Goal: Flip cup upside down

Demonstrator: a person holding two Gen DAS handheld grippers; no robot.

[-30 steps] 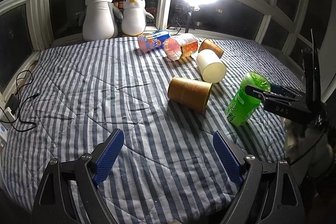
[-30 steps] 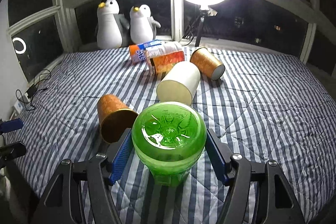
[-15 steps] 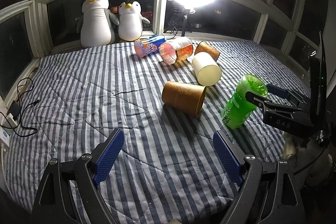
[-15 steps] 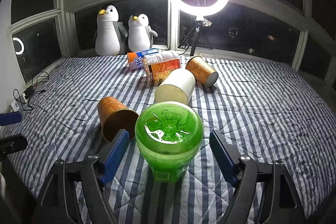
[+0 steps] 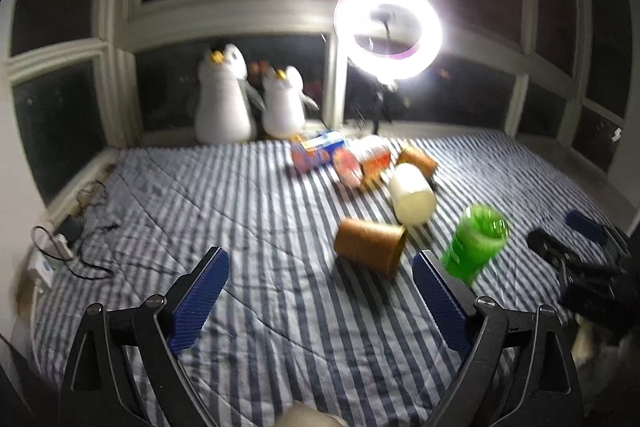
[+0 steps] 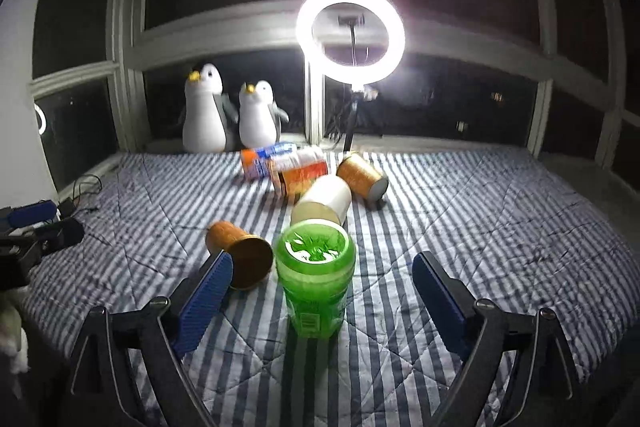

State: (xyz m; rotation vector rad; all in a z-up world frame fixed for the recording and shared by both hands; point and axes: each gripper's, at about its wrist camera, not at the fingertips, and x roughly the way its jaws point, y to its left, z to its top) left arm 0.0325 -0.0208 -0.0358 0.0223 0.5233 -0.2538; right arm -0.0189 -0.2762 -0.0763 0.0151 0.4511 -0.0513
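Between spread hand-held gripper [image 6: 322,281] fingers, green cup's [image 6: 315,279] label is unreadable.

Left wrist cam sits low over the striped bedspread [image 5: 248,211], facing the window wall, with the green cup [image 5: 476,247] off to its right. Right wrist cam sits low too, same heading, close behind that cup [image 6: 316,279], which stands dead centre. Both share the lying cups, penguin toys [image 5: 248,99] [image 6: 228,115] and ring light [image 5: 388,31] [image 6: 350,33]; each catches the other gripper at its frame edge.
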